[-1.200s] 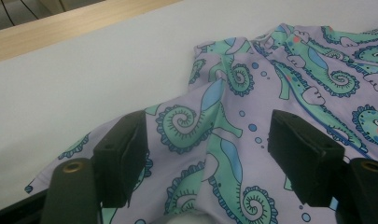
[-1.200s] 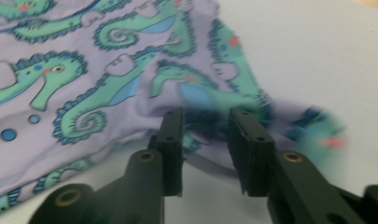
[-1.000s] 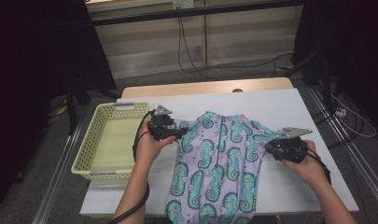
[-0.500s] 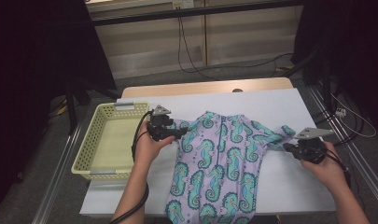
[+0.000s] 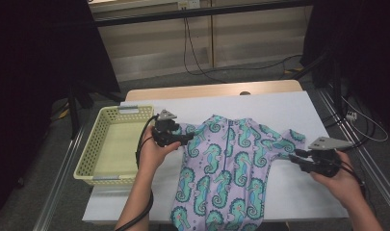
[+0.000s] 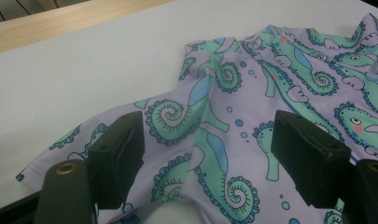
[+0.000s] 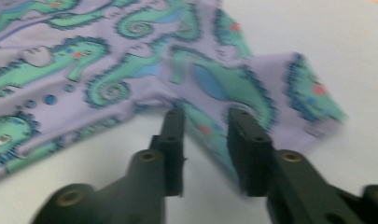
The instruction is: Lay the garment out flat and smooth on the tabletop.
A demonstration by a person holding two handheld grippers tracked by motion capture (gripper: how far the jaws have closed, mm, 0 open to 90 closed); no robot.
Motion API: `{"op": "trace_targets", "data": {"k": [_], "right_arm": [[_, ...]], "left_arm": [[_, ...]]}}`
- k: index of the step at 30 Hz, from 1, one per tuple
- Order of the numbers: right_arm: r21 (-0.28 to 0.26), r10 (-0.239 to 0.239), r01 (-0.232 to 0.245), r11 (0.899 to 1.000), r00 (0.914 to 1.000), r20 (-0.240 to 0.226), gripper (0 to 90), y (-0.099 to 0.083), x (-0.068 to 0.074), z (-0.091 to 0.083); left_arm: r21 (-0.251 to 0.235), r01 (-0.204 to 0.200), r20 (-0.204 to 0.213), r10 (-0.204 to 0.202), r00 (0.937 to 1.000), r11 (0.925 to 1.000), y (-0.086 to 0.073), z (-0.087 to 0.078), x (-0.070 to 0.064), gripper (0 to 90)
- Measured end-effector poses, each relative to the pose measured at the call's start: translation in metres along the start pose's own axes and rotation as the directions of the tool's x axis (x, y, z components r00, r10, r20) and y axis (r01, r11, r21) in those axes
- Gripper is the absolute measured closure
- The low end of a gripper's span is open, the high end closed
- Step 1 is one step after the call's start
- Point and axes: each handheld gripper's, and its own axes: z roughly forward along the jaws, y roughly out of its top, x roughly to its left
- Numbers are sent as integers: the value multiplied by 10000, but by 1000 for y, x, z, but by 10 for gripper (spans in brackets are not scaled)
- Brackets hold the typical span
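The seahorse-print swimsuit is lying spread flat on the white surface, sleeves out, just beside the yellow basket. The left hand-held gripper is hovering wide open over one sleeve; the right hand-held gripper is gaping partly at the other, gripping nothing. Folding looks yet to begin.
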Motion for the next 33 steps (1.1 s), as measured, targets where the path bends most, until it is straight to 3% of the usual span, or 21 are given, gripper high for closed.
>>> {"op": "trace_targets", "data": {"k": [2, 8, 10, 12, 14, 17, 24, 26, 30, 32, 33], "right_arm": [[34, 108, -108, 9999, 9999, -25, 553, 4, 11, 12], [-224, -122, 129, 9997, 9994, 315, 518, 13, 23, 41], [193, 175, -179, 9997, 9997, 175, 553, 13, 22, 48], [553, 173, -184, 9983, 9997, 192, 587, 9, 23, 54], [424, 481, -477, 9980, 9988, -66, 677, 7, 20, 54], [458, 537, -520, 9976, 9979, -372, 810, 6, 19, 53], [547, 765, -739, 9958, 9959, -477, 848, 2, 18, 41], [608, 566, -558, 9966, 9983, -116, 848, -2, 17, 32], [446, 437, -433, 9981, 9990, -75, 760, -7, 17, 26], [376, 535, -544, 9978, 9983, 249, 610, -6, 22, 24], [374, 667, -679, 9970, 9972, 331, 594, -5, 25, 22]], "left_arm": [[31, -65, 27, 64, 10000, 10000, 0, 0, 0, 264], [21, -106, -27, 106, 9999, 9999, 0, -2, 1, 263], [25, -130, -12, 130, 9999, 9999, 0, -2, 1, 263], [4, -96, -16, 96, 10000, 10000, 0, -2, 0, 263], [-30, -106, -13, 106, 9999, 9999, 1, -2, 0, 263], [-13, -154, 18, 154, 9999, 9999, 2, -1, -1, 261], [-17, -162, 102, 162, 9998, 9999, 2, -1, -4, 258], [-51, -185, 110, 186, 9998, 9998, 3, -2, -4, 257], [28, -200, 180, 200, 9996, 9998, 4, -2, -7, 251], [-34, -246, 212, 247, 9995, 9997, 5, -1, -8, 248], [-58, -161, 236, 162, 9996, 9999, 4, -1, -8, 247]]}}
